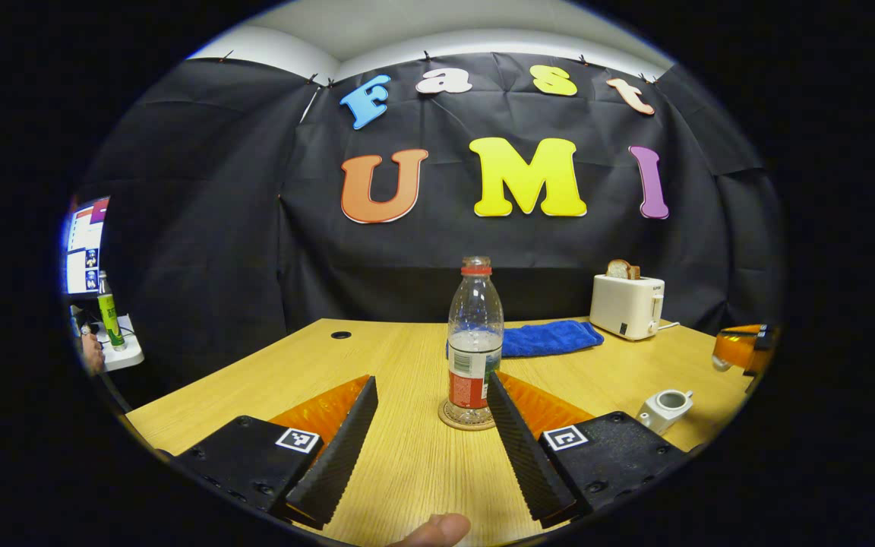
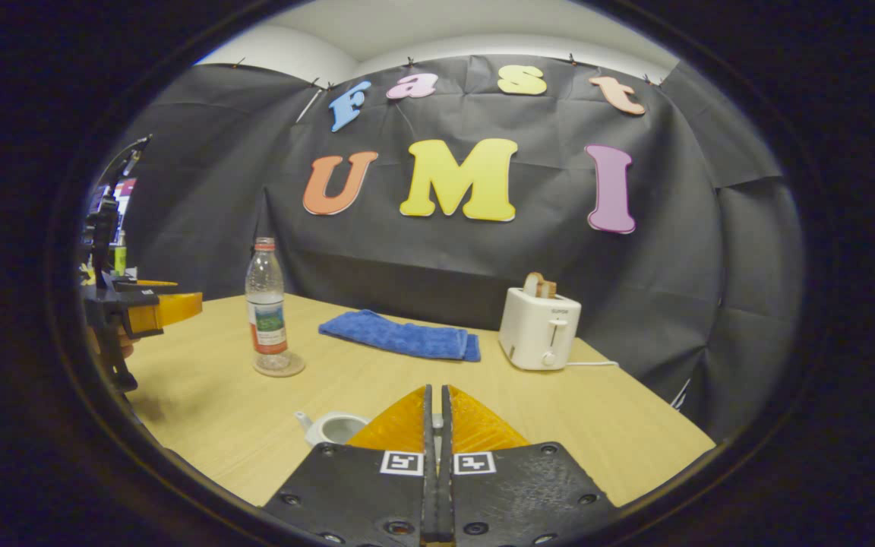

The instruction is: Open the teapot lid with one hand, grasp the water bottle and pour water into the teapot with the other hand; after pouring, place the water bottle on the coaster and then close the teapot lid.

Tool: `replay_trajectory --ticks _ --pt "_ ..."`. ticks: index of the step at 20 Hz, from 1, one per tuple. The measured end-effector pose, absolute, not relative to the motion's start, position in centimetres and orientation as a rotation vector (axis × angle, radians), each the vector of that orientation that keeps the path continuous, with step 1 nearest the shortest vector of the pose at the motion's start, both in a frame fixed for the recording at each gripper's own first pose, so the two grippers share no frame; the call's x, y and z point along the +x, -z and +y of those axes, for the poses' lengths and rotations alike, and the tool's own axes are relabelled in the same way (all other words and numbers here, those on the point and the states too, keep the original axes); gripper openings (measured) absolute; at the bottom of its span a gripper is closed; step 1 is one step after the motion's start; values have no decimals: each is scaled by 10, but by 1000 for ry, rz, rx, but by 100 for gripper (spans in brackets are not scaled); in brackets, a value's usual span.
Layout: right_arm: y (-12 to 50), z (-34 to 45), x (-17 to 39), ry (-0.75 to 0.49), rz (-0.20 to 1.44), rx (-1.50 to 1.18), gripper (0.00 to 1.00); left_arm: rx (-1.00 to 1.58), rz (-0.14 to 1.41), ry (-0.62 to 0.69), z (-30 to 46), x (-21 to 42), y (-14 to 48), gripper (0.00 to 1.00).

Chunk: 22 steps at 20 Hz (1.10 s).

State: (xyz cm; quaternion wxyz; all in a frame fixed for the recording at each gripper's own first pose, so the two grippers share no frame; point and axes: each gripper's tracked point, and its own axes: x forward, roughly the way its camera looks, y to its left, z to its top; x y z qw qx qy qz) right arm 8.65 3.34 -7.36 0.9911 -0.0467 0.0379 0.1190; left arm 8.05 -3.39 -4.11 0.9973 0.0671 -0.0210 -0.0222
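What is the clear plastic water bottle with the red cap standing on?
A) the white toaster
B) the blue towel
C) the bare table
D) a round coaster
D: the clear plastic water bottle with the red cap stands upright on a round coaster on the wooden table, with the folded blue towel lying behind it.

The table is pale yellow wood with a fine straight grain and one small black round hole near its far edge. The water bottle is clear plastic with a red cap and a label that is red low down and white above; it stands on a tan coaster. The teapot is plain white. A folded cloth is bright blue and fluffy. The toaster is cream-white, with a brown-crusted slice of bread in it.
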Motion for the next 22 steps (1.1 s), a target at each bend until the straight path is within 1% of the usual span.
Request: replay_trajectory --ticks 2,7,9,15,20,22 --pt "79 44 87 -274 92 -82 0 141 -58 74 -43 61 30 91" --pt "86 72 89 -344 115 -48 0 208 -47 28 -30 35 13 91" --pt "86 84 92 -365 115 -29 0 196 -55 44 -33 27 7 91" --pt "94 97 107 -368 149 -25 0 145 -29 60 -25 23 6 91" --pt "98 105 109 -378 159 -38 0 136 -7 55 -18 26 11 91" --pt "98 102 109 -369 155 -43 1 126 0 66 -20 26 12 91"
